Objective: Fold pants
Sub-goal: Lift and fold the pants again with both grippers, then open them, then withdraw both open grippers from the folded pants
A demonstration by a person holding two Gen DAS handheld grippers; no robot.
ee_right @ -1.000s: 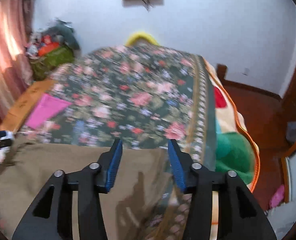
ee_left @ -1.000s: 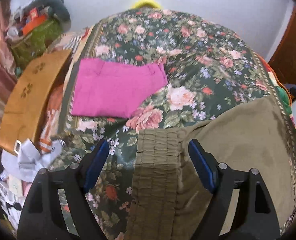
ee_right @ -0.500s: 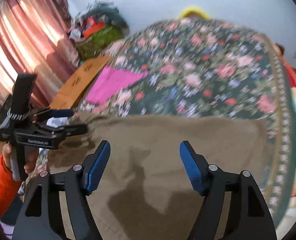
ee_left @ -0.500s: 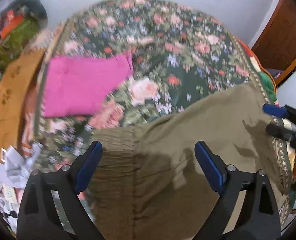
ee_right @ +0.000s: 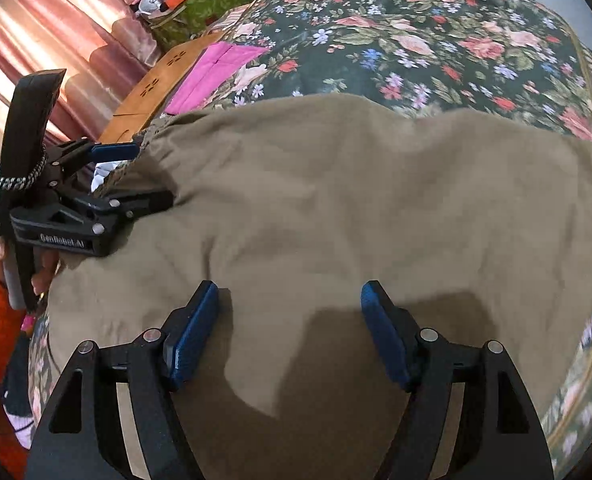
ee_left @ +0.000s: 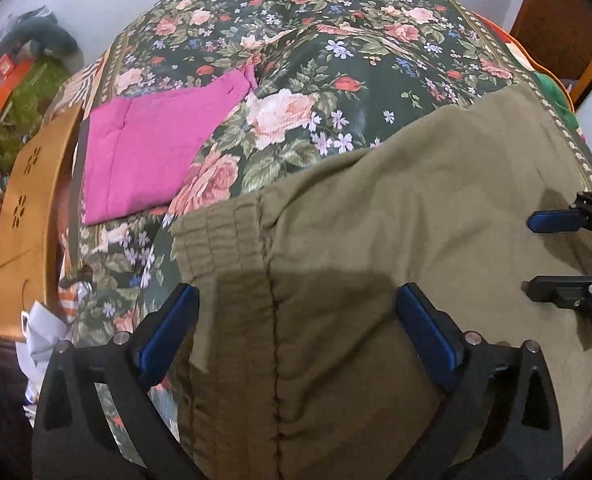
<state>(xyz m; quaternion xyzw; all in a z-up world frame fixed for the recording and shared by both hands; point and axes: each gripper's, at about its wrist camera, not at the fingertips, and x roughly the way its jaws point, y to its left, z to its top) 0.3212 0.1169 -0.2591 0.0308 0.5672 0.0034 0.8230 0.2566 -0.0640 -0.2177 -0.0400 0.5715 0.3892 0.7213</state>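
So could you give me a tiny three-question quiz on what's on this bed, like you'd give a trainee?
1. True or false: the olive pants are clamped in the right hand-held gripper.
2. What colour is the folded cloth beyond the pants' waistband?
3. The left hand-held gripper hovers over: A) the waistband end, B) the leg end, C) the floral bedspread alone.

Key: 1 false, its jaws stand open above the fabric. 2 pink. 3 A.

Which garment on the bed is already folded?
The pink garment, a neat rectangle near the bed's edge; the olive pants lie spread out.
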